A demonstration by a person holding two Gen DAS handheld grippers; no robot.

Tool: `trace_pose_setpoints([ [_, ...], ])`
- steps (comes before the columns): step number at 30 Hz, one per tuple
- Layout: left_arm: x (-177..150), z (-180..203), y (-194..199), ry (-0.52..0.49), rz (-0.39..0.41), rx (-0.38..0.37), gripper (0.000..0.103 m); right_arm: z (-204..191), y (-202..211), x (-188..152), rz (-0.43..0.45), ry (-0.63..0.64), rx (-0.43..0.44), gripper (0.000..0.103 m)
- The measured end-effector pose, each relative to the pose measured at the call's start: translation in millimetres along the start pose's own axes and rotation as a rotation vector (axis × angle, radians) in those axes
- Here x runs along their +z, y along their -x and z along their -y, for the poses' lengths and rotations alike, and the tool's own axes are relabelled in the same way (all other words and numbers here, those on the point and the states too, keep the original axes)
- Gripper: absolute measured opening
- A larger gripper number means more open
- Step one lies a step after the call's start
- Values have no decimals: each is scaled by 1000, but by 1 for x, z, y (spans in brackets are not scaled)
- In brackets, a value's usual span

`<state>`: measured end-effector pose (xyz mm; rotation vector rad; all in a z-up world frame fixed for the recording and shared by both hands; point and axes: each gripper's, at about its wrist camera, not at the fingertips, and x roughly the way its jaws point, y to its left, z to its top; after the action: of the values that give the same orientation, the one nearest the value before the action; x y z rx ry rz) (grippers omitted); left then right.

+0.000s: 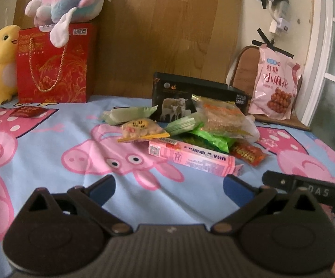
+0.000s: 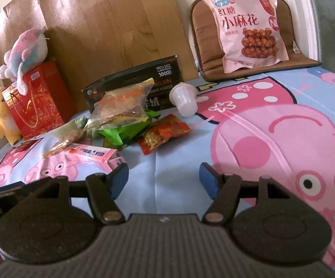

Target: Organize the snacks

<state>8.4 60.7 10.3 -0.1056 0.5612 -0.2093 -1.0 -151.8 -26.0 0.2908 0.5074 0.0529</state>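
A pile of snacks lies mid-table on the cartoon pig cloth: a pink candy box point(image 1: 190, 156) point(image 2: 93, 157), a green packet point(image 1: 210, 139) point(image 2: 121, 132), a red packet point(image 1: 248, 154) point(image 2: 162, 133), a clear bag of crackers point(image 1: 223, 118) point(image 2: 123, 106), a small nut bag point(image 1: 139, 128) and a jelly cup point(image 2: 183, 99). A black box point(image 1: 197, 92) point(image 2: 132, 85) stands behind them. My left gripper point(image 1: 168, 188) is open and empty, short of the pink box. My right gripper point(image 2: 164, 179) is open and empty, just right of the pink box.
A red gift bag point(image 1: 54, 64) point(image 2: 35, 104) with a plush toy point(image 1: 68, 2) on top stands at the back left beside a yellow plush duck point(image 1: 1, 64). A big pink snack bag point(image 1: 274, 85) point(image 2: 250, 27) leans on a brown cushion point(image 2: 204, 39) at the back right. A small red packet point(image 1: 26, 112) lies far left.
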Motion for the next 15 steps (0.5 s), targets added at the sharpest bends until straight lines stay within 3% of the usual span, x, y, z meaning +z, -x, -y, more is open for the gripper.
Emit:
trace_pose_setpoints([
  [7,0,-2,1,9,5,-28,103,1,0,0,-6,2,-9,72],
  [15,2,-8,-7,44,-44,-31,103,-3,-2,1,-11,27,-15,75],
])
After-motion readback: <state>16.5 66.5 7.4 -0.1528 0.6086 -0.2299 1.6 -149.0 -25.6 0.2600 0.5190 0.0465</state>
